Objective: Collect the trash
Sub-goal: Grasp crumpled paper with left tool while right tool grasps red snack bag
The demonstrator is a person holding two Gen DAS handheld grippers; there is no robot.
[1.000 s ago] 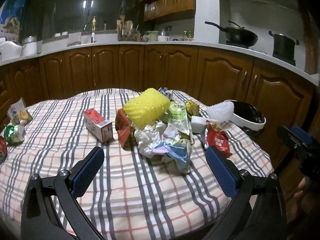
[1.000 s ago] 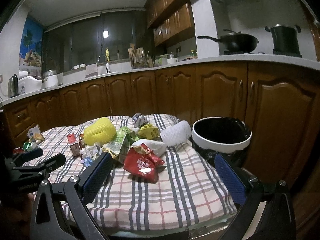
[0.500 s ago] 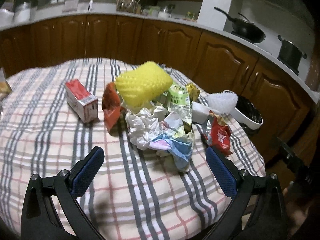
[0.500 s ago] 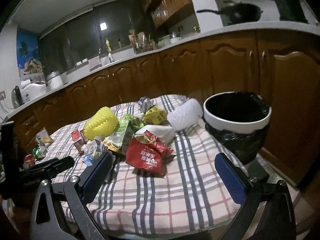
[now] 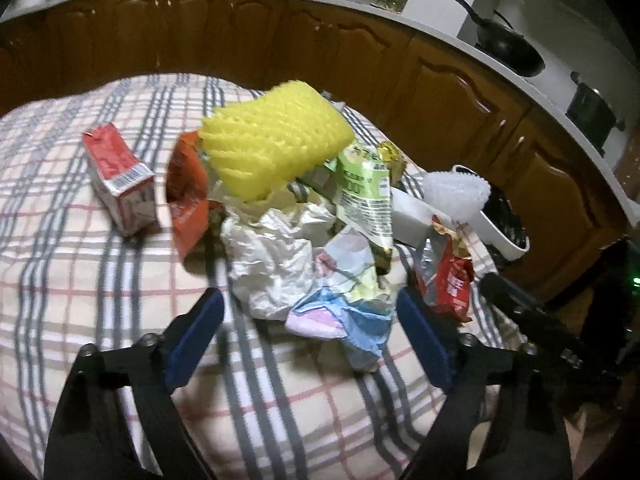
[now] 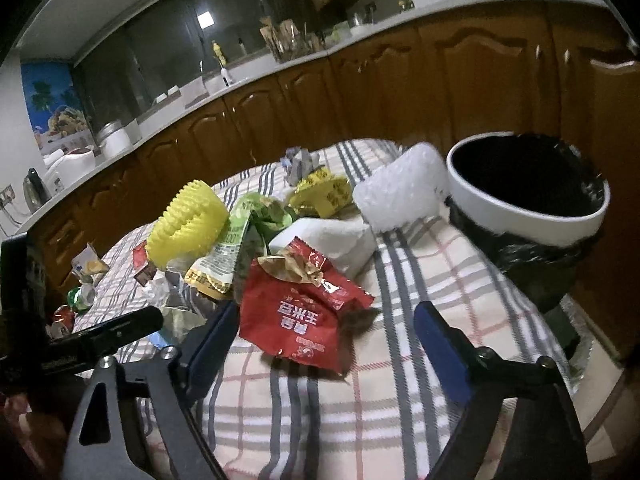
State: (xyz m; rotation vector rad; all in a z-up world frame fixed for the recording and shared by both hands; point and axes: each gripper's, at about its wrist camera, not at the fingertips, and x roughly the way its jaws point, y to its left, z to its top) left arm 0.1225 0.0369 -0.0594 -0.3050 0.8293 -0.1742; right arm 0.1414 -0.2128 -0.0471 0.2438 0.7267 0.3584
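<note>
A heap of trash lies on the checked tablecloth (image 5: 80,280). My left gripper (image 5: 310,324) hangs low over its near edge, jaws closing, with a crumpled pastel paper (image 5: 344,312) between the blue pads, which do not press on it. Behind it are white crumpled paper (image 5: 272,256), a yellow foam net (image 5: 276,144), a green wrapper (image 5: 364,192) and a red carton (image 5: 120,176). My right gripper (image 6: 326,336) straddles a red snack wrapper (image 6: 304,320), jaws closing, apart from it. The white-rimmed bin (image 6: 520,216) with a black liner stands at the table's right edge.
A white foam net (image 6: 400,192) and a yellow wrapper (image 6: 320,196) lie near the bin. Cans and small packets (image 6: 84,264) sit at the table's far left. Wooden cabinets (image 5: 460,92) curve round behind, with a wok (image 5: 512,52) on the counter.
Both grippers have dropped and tipped down toward the heap, which now looks larger. Their jaws have narrowed. The pastel paper and the red wrapper now lie between the pads.
</note>
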